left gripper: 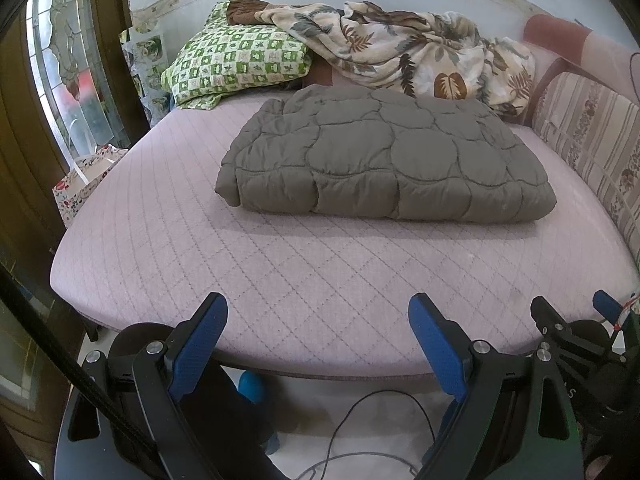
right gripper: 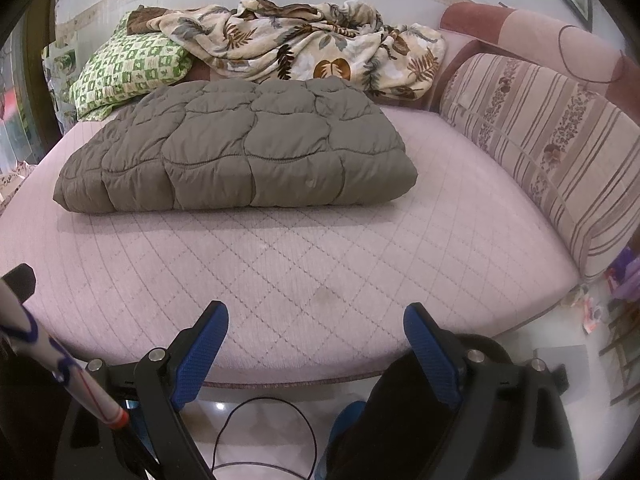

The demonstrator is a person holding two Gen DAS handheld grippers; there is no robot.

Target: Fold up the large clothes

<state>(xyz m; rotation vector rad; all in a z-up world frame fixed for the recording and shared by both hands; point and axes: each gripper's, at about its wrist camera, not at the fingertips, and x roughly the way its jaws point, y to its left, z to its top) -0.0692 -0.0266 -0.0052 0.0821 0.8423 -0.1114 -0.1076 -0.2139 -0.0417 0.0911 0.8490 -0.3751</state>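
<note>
A grey-brown quilted padded garment (left gripper: 384,156) lies folded into a thick rectangle on the pink quilted mattress (left gripper: 280,272); it also shows in the right wrist view (right gripper: 240,152). My left gripper (left gripper: 318,308) is open and empty at the mattress's near edge, well short of the garment. My right gripper (right gripper: 316,312) is open and empty at the same near edge, also well short of it. The right gripper shows at the right edge of the left wrist view (left gripper: 572,312).
A green checked pillow (left gripper: 240,60) and a crumpled leaf-print blanket (left gripper: 420,52) lie at the back by the wall. A striped sofa backrest (right gripper: 560,152) runs along the right. A floral gift bag (left gripper: 84,184) stands left of the mattress. Cables (right gripper: 264,432) lie on the floor below.
</note>
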